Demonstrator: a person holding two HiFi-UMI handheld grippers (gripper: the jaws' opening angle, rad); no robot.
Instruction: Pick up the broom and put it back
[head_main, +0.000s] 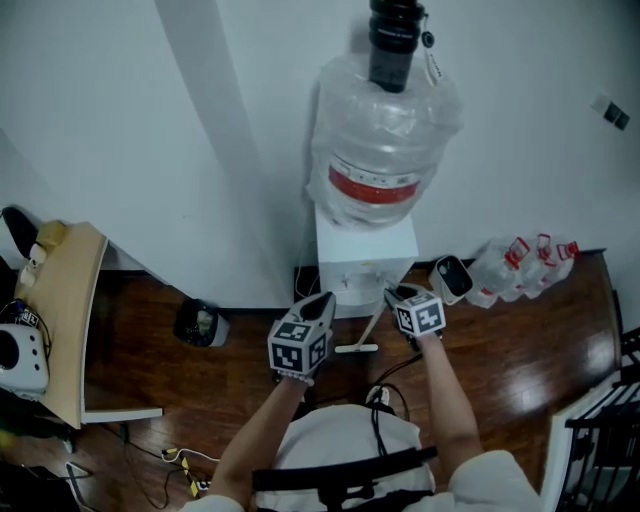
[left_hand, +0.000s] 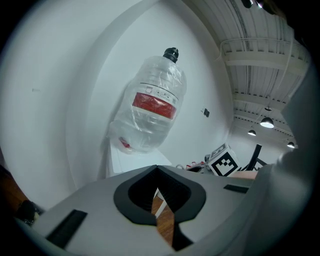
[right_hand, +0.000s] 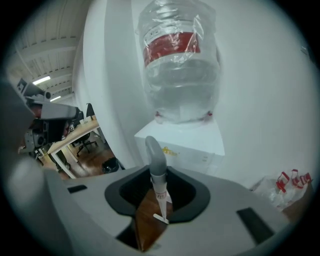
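A small broom (head_main: 371, 326) with a white shaft and a grey curved grip slants down in front of the white water dispenser. Its flat head (head_main: 357, 348) is at the wooden floor. My right gripper (head_main: 399, 296) is shut on the upper shaft. In the right gripper view the broom (right_hand: 158, 192) runs down between the jaws (right_hand: 157, 201), with the grey grip sticking out above them. My left gripper (head_main: 322, 301) hovers just left of the broom, jaws together with nothing in them. In the left gripper view only a thin slit of floor shows between its jaws (left_hand: 163, 210).
The water dispenser (head_main: 365, 256) stands against the wall with a large wrapped bottle (head_main: 381, 140) on top. A black bin (head_main: 200, 323) sits to its left and a pack of plastic bottles (head_main: 521, 264) to its right. A wooden desk (head_main: 72, 322) is at far left, with cables (head_main: 181, 459) on the floor.
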